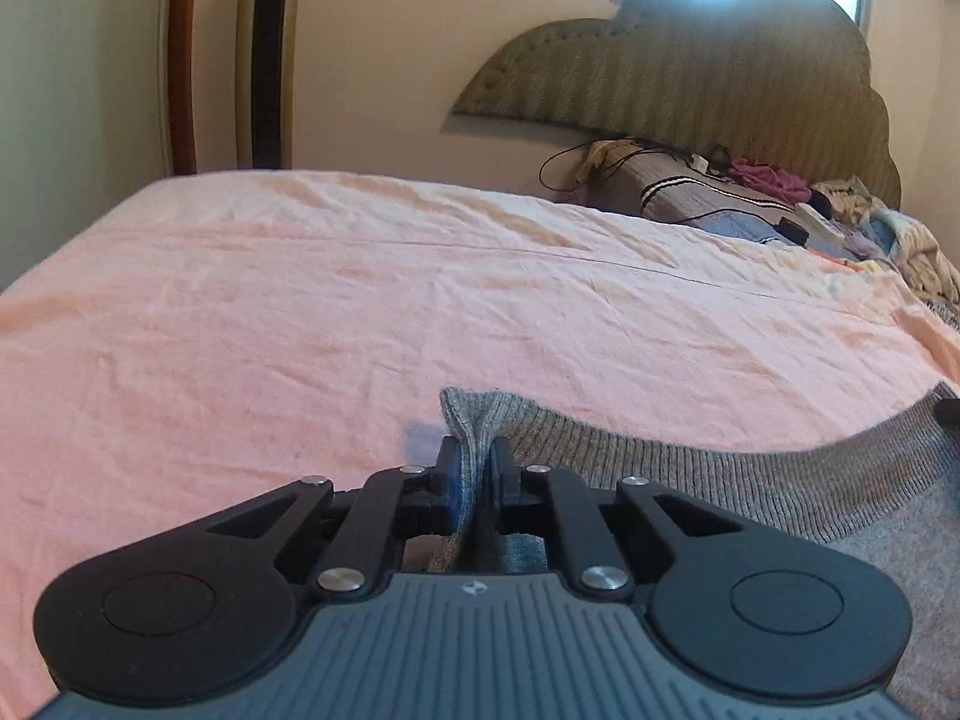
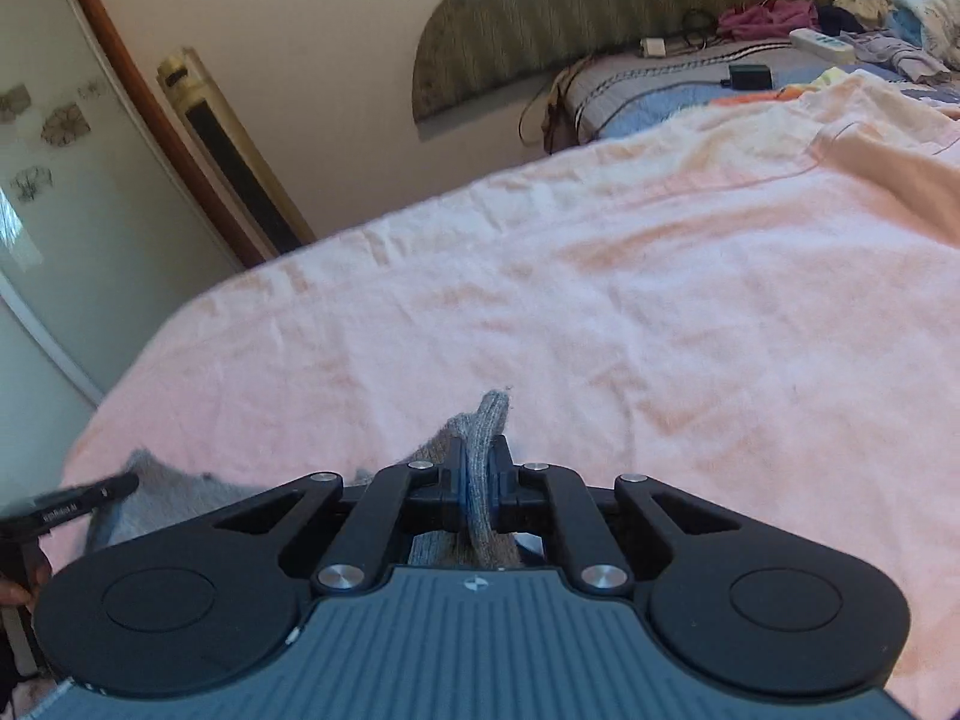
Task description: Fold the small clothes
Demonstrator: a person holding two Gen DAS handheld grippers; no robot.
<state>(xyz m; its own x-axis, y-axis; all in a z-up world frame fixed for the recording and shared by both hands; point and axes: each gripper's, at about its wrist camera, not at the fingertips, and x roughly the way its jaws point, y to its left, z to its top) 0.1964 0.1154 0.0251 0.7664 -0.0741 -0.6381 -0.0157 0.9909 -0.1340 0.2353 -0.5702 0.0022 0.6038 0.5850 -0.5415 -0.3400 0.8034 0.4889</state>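
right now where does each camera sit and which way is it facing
Left wrist view: sits on the left tool, looking along its fingers across the pink bedsheet toward the headboard; the tool is shut on a fold of the grey knit garment.
Right wrist view: sits on the right tool, facing over the sheet toward a white cabinet; it pinches the same garment, and the left tool shows at the left edge.
Shared: sheet, garment, headboard, clutter by the pillow.

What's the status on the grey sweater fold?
Left gripper and right gripper both shut on grey sweater. Sweater on pink sheet. Nothing in the way.
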